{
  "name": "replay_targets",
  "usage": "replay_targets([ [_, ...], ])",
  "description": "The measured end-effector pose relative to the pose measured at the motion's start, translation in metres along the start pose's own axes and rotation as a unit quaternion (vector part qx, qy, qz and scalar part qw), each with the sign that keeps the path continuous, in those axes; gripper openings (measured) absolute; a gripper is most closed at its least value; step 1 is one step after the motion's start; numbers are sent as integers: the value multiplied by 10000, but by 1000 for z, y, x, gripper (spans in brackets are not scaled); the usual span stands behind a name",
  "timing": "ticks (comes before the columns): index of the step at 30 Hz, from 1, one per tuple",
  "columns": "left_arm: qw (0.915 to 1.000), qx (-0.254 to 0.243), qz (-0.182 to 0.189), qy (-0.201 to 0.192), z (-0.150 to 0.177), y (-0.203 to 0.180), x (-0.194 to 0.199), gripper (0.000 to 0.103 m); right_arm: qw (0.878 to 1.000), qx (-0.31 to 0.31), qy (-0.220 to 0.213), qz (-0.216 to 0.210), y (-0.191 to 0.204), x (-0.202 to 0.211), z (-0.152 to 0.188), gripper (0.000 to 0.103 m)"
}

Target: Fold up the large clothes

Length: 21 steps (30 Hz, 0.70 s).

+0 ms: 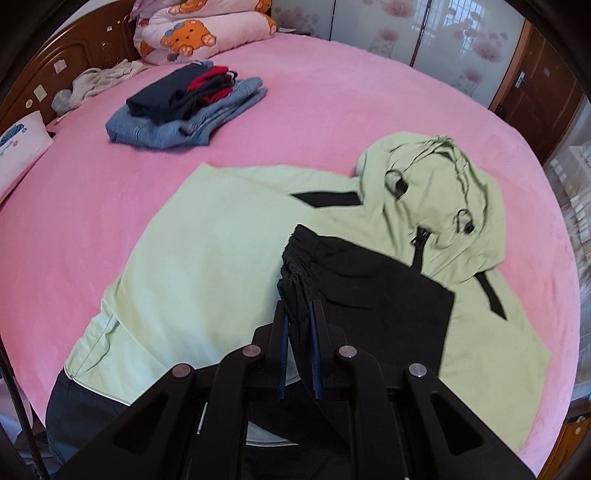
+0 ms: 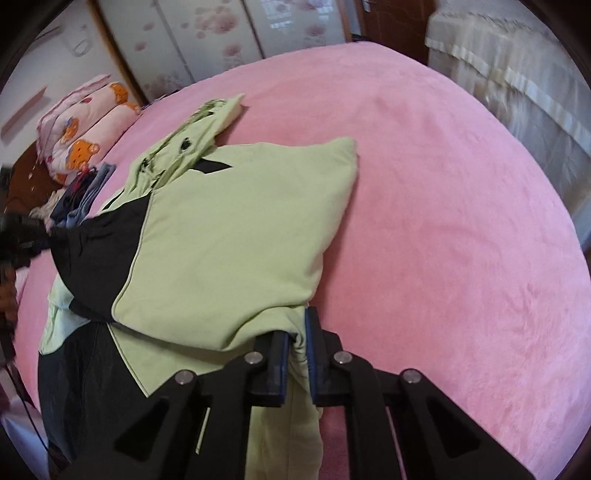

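Fingers (image 1: 299,306) clamp the hoodie's (image 1: 207,251) black sleeve cuff — right fingers (image 2: 297,325) pinch its green fabric on the bed (image 2: 443,221).

Right gripper (image 2: 297,339) jaws clamped on light-green fabric of green-and-black hooded jacket (image 2: 229,229); jacket spread on pink bed (image 2: 461,221). Folded clothes stack (image 2: 83,195) beyond, far left.

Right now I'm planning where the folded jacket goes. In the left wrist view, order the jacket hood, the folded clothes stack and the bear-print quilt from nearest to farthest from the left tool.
1. Jacket hood, ahead, right.
2. Folded clothes stack, mid-bed, left.
3. Bear-print quilt, by the headboard.
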<state>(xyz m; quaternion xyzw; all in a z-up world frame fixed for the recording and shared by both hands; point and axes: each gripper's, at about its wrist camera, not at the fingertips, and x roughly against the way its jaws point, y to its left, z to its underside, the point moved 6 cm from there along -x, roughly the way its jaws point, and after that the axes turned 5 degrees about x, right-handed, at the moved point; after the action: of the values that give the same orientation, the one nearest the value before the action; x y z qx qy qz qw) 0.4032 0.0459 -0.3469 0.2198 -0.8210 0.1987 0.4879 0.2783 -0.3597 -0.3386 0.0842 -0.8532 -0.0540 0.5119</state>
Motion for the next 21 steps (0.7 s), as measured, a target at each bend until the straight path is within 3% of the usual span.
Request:
replay_targets([
  [5,9996,10,26,291,10,12,-23,9,9936,-1046,398,-165,-22,-17,15,7],
  [10,9984,-245,-140,481,20,18,-43,9,9846,-1648,584,-15,-26,-34,23,8],
  [17,9959,-544,-263,668,31,29,-62,13,9834,-1650,718,229,-20,-33,25,8],
  [21,9933,-875,-401,632,28,28,-60,28,9861,-1363,885,335,-17,-26,18,12],
])
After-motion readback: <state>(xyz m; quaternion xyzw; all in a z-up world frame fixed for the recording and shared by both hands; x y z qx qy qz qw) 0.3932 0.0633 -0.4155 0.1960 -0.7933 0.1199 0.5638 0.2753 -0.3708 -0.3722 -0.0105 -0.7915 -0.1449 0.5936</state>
